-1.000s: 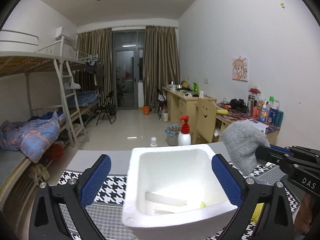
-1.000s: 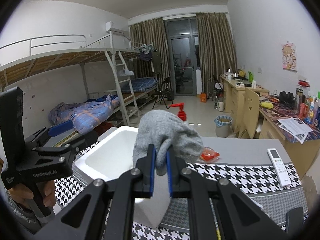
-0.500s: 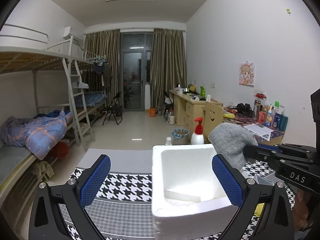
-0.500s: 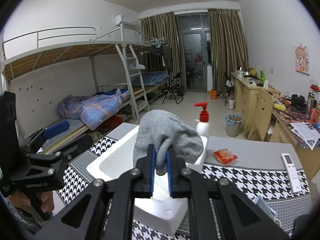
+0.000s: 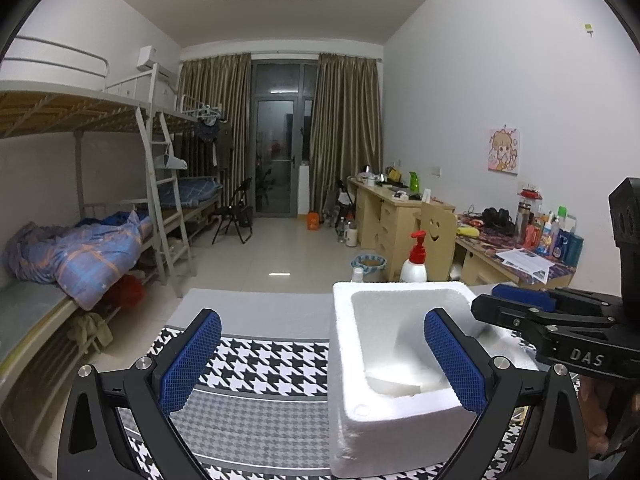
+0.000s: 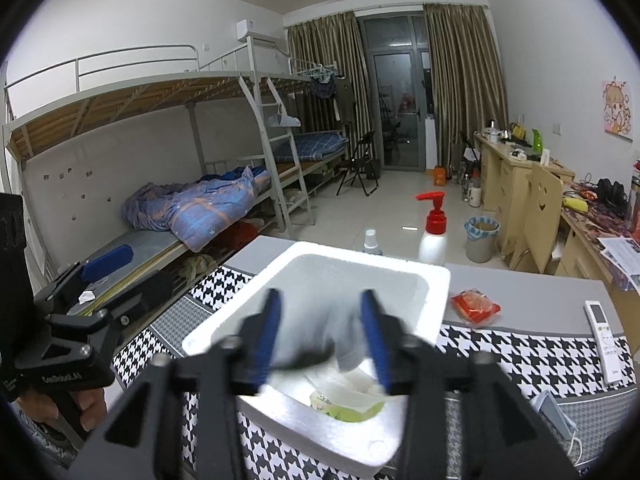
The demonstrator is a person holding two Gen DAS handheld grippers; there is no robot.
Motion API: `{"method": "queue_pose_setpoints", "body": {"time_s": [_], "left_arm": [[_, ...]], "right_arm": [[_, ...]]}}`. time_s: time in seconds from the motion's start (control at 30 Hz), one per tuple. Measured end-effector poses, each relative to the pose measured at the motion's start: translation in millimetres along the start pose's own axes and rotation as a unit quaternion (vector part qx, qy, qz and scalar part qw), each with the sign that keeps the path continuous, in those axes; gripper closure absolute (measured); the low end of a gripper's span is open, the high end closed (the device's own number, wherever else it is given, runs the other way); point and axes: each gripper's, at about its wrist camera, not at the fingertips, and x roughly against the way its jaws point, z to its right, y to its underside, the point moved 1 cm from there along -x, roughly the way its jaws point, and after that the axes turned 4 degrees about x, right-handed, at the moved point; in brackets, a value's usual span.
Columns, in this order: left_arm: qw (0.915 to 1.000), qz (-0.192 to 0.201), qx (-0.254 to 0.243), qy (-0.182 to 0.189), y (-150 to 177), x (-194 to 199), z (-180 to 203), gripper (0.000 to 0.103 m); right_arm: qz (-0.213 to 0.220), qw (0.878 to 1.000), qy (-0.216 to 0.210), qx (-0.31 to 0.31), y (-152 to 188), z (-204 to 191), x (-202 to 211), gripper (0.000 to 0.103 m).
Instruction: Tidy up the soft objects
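A white foam box (image 6: 320,320) stands on the houndstooth table cloth; it also shows in the left wrist view (image 5: 400,356). My right gripper (image 6: 324,334) is open right above the box, its jaws blurred. A grey sock (image 6: 340,328) is between and below the jaws, loose and blurred, inside the box. A white wrapper and a green thing (image 6: 348,400) lie on the box floor. My left gripper (image 5: 324,364) is open and empty, left of the box, its right finger (image 5: 452,364) in front of the box. The right gripper shows at the right of the left wrist view (image 5: 520,300).
A red-pump bottle (image 6: 434,232) and a small white bottle (image 6: 372,242) stand behind the box. A red packet (image 6: 474,304) and a white remote (image 6: 606,340) lie to the right on the table. A grey-blue object (image 6: 554,412) lies at the near right.
My right gripper has opened and let go of the grey sock, which has dropped into the foam box. My left gripper has shifted left, so the box now sits at its right.
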Motion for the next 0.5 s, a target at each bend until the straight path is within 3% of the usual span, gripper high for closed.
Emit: {"method": "queue_pose_setpoints", "body": {"time_s": [0.17,0.5], "left_arm": [[1.0,-0.002,0.005,0.0,-0.1,0.5,-3.4,0.001],[0.9998,0.0,-0.004,0.02,-0.7,7.3,12.6,0.001]], "right_arm": [[0.005,1.0,-0.001,0.001,0.1,-4.7,4.4,0.041],[0.024,0.999,0.032,0.0,3.4,4.1,31.3,0.038]]}}
